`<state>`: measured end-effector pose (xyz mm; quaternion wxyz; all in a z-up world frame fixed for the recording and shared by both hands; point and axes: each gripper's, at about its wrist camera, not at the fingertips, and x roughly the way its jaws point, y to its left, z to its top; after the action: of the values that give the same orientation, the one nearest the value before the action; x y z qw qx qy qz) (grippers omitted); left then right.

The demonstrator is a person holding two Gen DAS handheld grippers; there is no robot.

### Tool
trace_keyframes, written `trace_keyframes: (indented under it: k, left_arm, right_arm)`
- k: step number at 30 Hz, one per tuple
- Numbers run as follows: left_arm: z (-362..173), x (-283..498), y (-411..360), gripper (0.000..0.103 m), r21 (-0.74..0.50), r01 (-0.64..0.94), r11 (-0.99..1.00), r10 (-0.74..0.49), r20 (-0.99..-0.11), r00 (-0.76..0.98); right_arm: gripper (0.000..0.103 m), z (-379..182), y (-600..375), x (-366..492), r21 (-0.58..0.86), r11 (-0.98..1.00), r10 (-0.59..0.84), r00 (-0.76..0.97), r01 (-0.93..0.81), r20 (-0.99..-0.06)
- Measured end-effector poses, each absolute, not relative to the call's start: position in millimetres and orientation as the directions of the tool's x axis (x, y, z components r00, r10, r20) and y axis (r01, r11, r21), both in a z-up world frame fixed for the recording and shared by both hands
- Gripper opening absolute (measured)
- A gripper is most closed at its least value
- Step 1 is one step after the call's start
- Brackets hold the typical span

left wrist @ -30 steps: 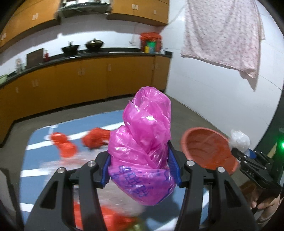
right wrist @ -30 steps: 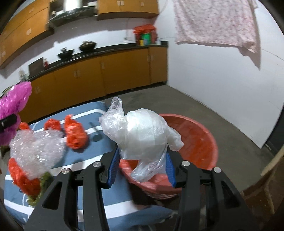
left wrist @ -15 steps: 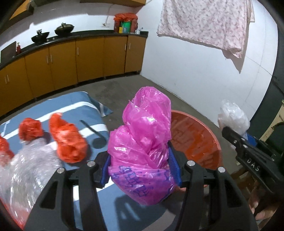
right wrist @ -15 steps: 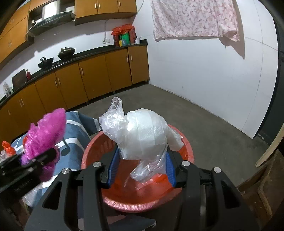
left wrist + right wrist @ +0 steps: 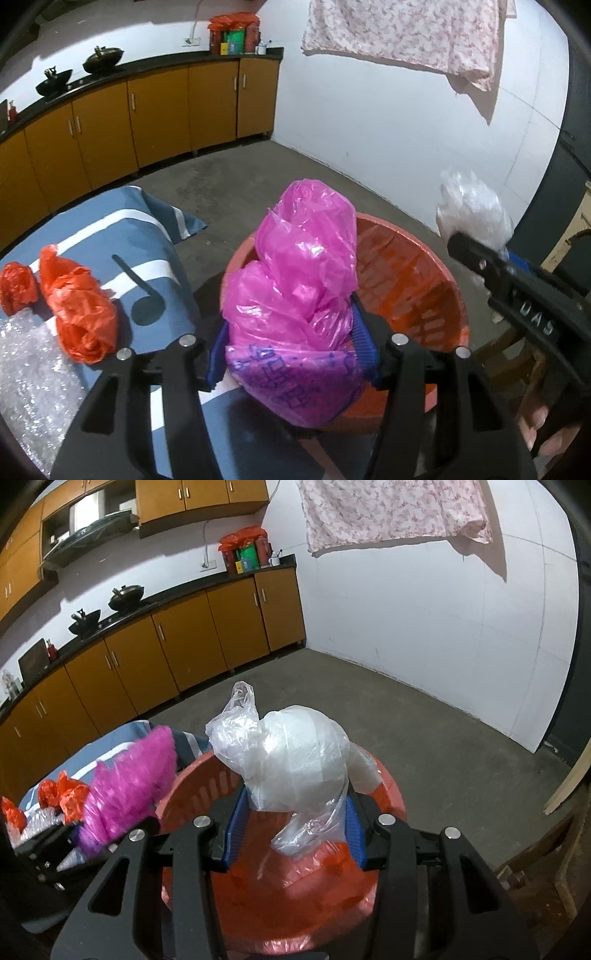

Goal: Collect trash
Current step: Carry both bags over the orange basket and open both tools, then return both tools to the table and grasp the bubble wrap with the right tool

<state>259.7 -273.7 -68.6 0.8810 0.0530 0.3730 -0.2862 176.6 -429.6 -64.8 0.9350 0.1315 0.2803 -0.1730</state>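
Clamped between the blue-padded fingers of the left gripper (image 5: 290, 350), a crumpled pink plastic bag (image 5: 299, 280) with purple printing is held above the near rim of a red basin (image 5: 417, 280). The basin stands on a grey concrete floor, just beside a blue cloth with white stripes (image 5: 110, 229). On that cloth two crumpled orange bags (image 5: 79, 306) are seen lying side by side, with a sheet of bubble wrap (image 5: 29, 373) next to them at the left edge.

From the right wrist view, a clear plastic bag (image 5: 295, 760) stuffed with white material is seen pinched between the fingers of the right gripper (image 5: 293, 829), which is held directly over the open basin (image 5: 199, 794). Orange and pink plastic is visible inside the basin's bottom. The pink bag (image 5: 129, 786) appears blurred at the left.

Orange-brown kitchen cabinets (image 5: 177, 657) under a dark counter are seen behind, and a floral pink cloth (image 5: 388, 509) is hung against the white wall.
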Motion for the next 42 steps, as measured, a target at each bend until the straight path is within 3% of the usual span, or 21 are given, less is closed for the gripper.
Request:
trace_keyframes:
  k: [4, 14, 19, 21, 25, 34, 42]
  left_arm:
    - [-73, 262, -277, 0.067, -0.129, 0.552, 0.824, -0.472, -0.695, 0.542]
    - [-64, 261, -254, 0.082, -0.177, 0.491, 0.853, -0.462, -0.694, 0.552]
    - [-48, 249, -225, 0.088, -0.179, 0.435, 0.882, -0.432, -0.675, 0.598]
    - [-40, 241, -211, 0.088, -0.17, 0.414, 0.894, -0.413, -0.667, 0.619]
    - [-21, 224, -182, 0.09, -0.156, 0.384, 0.91, -0.39, -0.635, 0.667]
    - [12, 194, -101, 0.092, -0.136, 0.28, 0.95, -0.306, -0.571, 0.762]
    - [22, 161, -27, 0.092, -0.043, 0.156, 0.987, -0.156, -0.512, 0.844]
  right_arm:
    - [0.069, -60, -430, 174, 0.191, 0.909, -0.218, 0.812, 0.371, -0.541]
    - [0.077, -51, -434, 162, 0.181, 0.901, -0.248, 0.812, 0.394, -0.529]
    - [0.096, -37, -427, 148, 0.11, 0.901, -0.321, 0.813, 0.421, -0.486]
    - [0.099, -32, -417, 139, 0.064, 0.898, -0.363, 0.815, 0.436, -0.451]
    - [0.099, -26, -408, 131, 0.014, 0.898, -0.39, 0.812, 0.439, -0.434]
    - [0.099, -26, -400, 118, 0.044, 0.9, -0.37, 0.813, 0.434, -0.448]
    - [0.099, -19, -353, 116, 0.014, 0.946, -0.286, 0.853, 0.325, -0.437]
